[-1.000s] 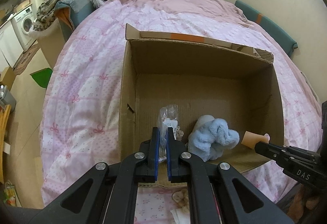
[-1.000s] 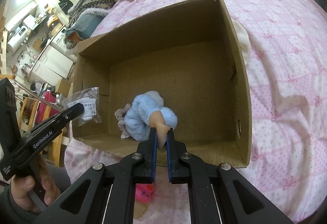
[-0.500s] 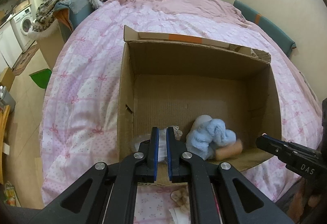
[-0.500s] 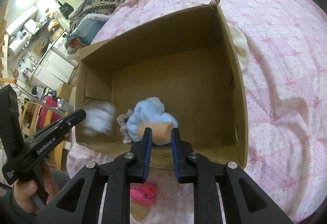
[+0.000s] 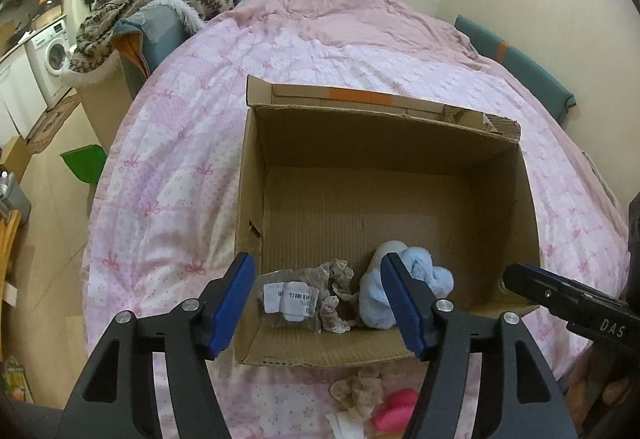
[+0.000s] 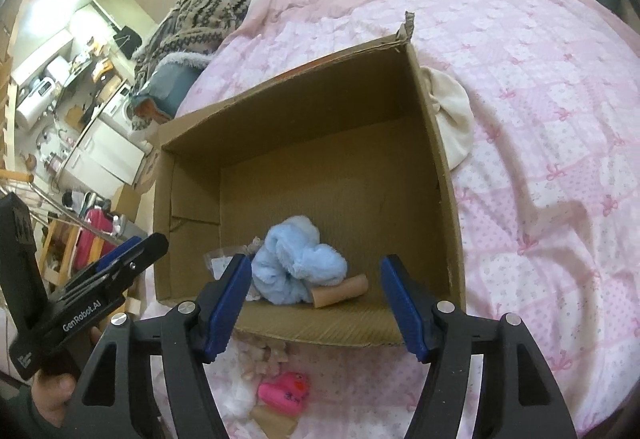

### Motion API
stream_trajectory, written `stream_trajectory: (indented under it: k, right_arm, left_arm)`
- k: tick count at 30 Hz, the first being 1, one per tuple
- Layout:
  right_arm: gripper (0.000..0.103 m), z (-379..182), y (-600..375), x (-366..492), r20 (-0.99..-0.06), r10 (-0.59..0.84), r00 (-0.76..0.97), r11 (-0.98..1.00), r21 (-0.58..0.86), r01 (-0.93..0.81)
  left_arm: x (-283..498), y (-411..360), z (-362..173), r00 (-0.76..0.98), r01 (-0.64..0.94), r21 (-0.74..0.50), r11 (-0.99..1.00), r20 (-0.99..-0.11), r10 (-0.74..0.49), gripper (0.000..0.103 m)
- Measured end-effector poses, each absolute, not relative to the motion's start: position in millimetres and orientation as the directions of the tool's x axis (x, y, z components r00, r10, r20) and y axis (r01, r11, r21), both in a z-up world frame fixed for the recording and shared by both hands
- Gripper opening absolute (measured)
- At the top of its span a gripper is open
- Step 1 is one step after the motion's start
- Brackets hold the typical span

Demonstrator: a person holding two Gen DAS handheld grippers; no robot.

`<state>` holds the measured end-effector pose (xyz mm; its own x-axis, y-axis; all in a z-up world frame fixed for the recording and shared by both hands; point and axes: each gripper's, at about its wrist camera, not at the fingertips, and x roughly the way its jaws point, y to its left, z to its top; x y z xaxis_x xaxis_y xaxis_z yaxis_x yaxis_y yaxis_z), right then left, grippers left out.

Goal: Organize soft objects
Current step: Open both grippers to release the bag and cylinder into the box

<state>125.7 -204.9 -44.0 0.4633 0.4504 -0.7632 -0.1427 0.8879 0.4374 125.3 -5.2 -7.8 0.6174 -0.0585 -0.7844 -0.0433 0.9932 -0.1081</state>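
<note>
Both claws wide apart, gripping nothing. Left claw (image 5: 324, 299) hovering over the near left end of the box (image 5: 256, 175); right claw (image 6: 316, 299) over the near right end. Box open-topped, sitting on the pink bed (image 5: 176, 167). Inside, along the near wall: clear packet (image 5: 290, 297) with white labels at left, lacy beige cloth (image 5: 338, 295) just beside it, fluffy blue bundle (image 6: 296, 263) in the middle, tan roll (image 6: 340, 291) touching the blue bundle's right side. Outside, on the bed before the box: pink toy (image 6: 284, 391), beige lace scrap (image 5: 358, 391). Cream cloth (image 6: 452, 119) lying against the box's right wall, outside.
</note>
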Motion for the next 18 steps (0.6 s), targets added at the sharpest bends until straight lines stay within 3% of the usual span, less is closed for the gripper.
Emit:
stream_trajectory:
  k: [18]
  right_arm:
    - [0.071, -34, -202, 106, -0.778, 0.423, 0.465, 0.904, 0.396, -0.161]
  left_arm:
    - [96, 10, 3, 0.608, -0.063, -0.112, 0.992, -0.793, -0.051, 0.063]
